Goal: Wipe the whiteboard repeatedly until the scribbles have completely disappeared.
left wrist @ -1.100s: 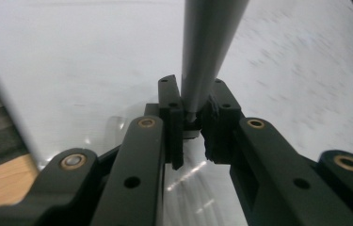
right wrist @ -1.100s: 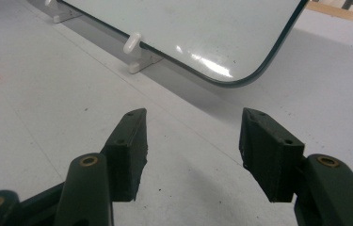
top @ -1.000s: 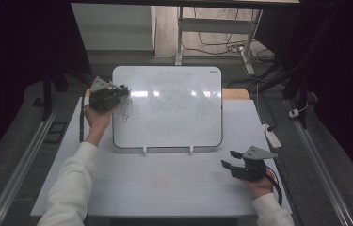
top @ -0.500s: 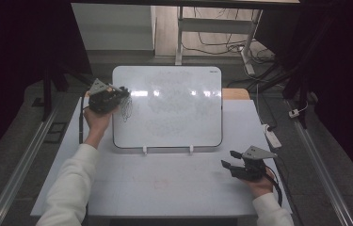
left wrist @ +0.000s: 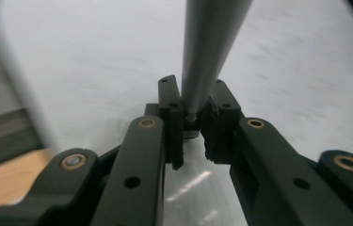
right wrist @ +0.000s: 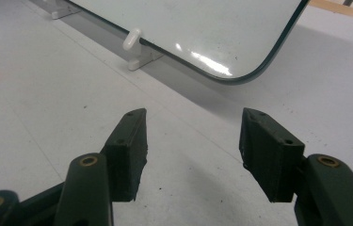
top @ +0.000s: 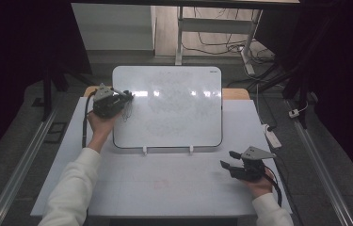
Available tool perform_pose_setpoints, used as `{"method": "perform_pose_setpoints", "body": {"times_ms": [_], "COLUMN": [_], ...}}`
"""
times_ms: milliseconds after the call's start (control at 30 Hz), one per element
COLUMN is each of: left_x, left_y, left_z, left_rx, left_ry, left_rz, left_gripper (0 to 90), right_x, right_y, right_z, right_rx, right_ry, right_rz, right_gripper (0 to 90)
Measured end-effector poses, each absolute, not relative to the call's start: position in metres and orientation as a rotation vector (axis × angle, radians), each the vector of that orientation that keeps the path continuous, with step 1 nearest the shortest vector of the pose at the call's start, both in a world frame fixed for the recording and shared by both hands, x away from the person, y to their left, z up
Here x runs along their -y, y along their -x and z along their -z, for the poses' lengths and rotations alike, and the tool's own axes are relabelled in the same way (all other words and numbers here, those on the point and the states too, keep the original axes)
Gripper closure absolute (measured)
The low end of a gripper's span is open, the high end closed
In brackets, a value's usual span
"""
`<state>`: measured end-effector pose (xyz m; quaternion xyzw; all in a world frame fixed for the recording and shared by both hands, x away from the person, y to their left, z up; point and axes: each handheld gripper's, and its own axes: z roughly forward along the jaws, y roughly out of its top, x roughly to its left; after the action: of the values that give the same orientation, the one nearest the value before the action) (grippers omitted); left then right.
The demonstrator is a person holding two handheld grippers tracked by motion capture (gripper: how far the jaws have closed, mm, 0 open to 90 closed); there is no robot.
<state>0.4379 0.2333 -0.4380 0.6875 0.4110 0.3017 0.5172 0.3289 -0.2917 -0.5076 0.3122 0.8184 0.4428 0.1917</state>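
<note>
The left hand-held gripper (top: 126, 96) is clenched on a grey marker pen (left wrist: 210, 52), with both jaws pressed on its narrow lower end. It holds the pen at the left edge of the whiteboard (top: 183, 117), which stands tilted on two small white clips (top: 144, 150) toward the far side of the bench (top: 164, 188).

The pen looks light, stiff and smooth, so I think it can slip or turn between the jaws if the hold is loose. A hold a little higher, on the thicker barrel, seems safer to me. Faint marks cover the board, and its glossy face looks easy to smear.

The right hand-held gripper (top: 228, 160) rests released near the bench's near right corner, with its jaws wide apart and nothing between them. A white power strip (top: 272, 136) lies just off the right edge, and nothing stands between the pen and the board.
</note>
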Motion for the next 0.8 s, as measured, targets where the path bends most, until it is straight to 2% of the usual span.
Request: {"method": "perform_pose_setpoints", "body": {"times_ms": [133,367,500,633,800], "left_x": [-0.249,-0.210,-0.226,-0.253,-0.235], "left_y": [-0.440,-0.427,-0.432,-0.440,-0.432], "left_z": [0.437,0.459,0.448,0.439,0.454], "left_rx": [-1.020,-0.899,-0.944,-1.017,-0.967], "left_ry": [-1.608,-1.673,-1.650,-1.589,-1.610], "left_rz": [-0.699,-0.629,-0.702,-0.717,-0.652], "left_gripper": [78.4,78.4,78.4,78.4,78.4], "right_x": [0.291,0.290,0.290,0.290,0.289], "right_y": [-0.329,-0.330,-0.329,-0.329,-0.330], "right_z": [0.508,0.509,0.509,0.508,0.510], "right_rx": [-2.299,-2.310,-2.306,-2.300,-2.311], "right_ry": [-0.870,-0.866,-0.873,-0.873,-0.868], "right_rz": [-1.245,-1.238,-1.236,-1.238,-1.238], "right_gripper": [41.8,41.8,41.7,41.7,41.7]}}
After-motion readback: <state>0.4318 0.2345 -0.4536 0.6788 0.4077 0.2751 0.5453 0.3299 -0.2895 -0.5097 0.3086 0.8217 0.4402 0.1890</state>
